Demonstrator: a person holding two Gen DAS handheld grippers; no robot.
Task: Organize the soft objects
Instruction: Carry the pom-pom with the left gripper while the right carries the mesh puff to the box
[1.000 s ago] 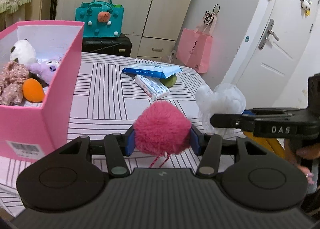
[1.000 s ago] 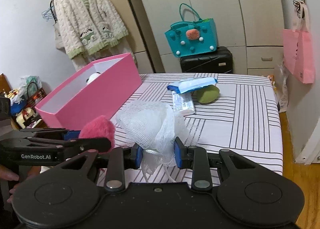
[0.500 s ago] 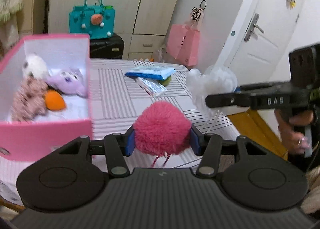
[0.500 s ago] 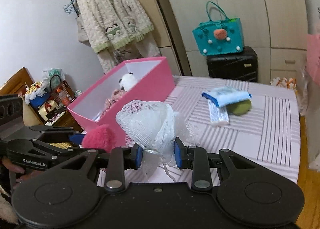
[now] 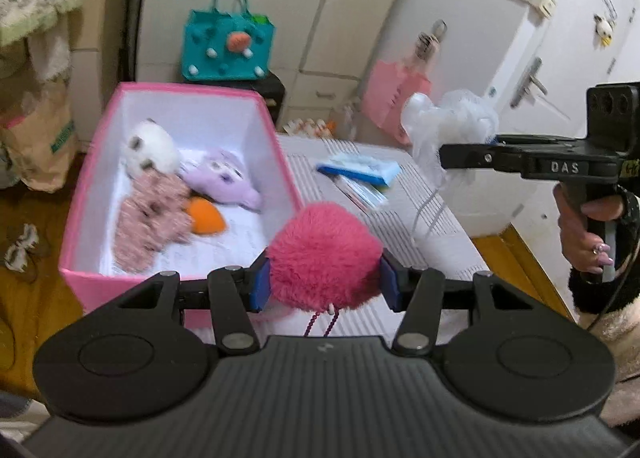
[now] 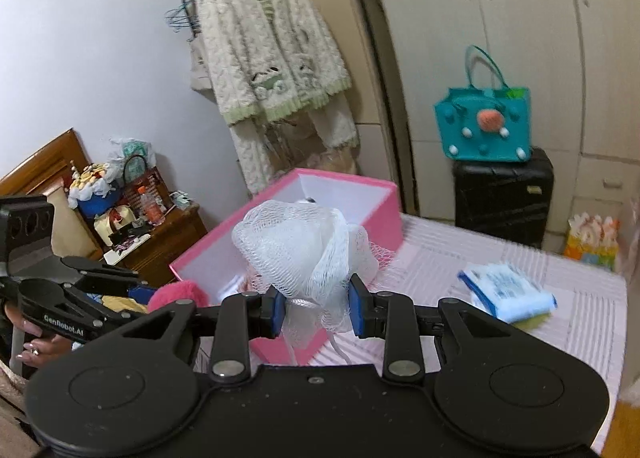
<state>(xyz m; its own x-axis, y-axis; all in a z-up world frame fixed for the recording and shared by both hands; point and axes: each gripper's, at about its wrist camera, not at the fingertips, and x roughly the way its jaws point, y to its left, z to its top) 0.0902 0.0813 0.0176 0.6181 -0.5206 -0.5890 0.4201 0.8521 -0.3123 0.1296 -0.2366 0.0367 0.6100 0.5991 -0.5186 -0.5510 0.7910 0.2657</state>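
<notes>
The left claw [image 5: 324,285] squeezes a pink pompom [image 5: 323,256]; the right claw [image 6: 316,308] squeezes a white puff [image 6: 300,246], maybe over the pink box [image 5: 86,193].

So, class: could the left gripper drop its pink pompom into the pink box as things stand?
Probably yes: the left gripper holds the pink pompom just beside the pink box, whose top is open.

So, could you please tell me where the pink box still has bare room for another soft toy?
In the pink box, the near end is bare white floor, between the floral fabric toy, the orange toy and the near wall. A strip along the right wall below the purple plush is also free. The far left, around the panda plush, is crowded.
</notes>
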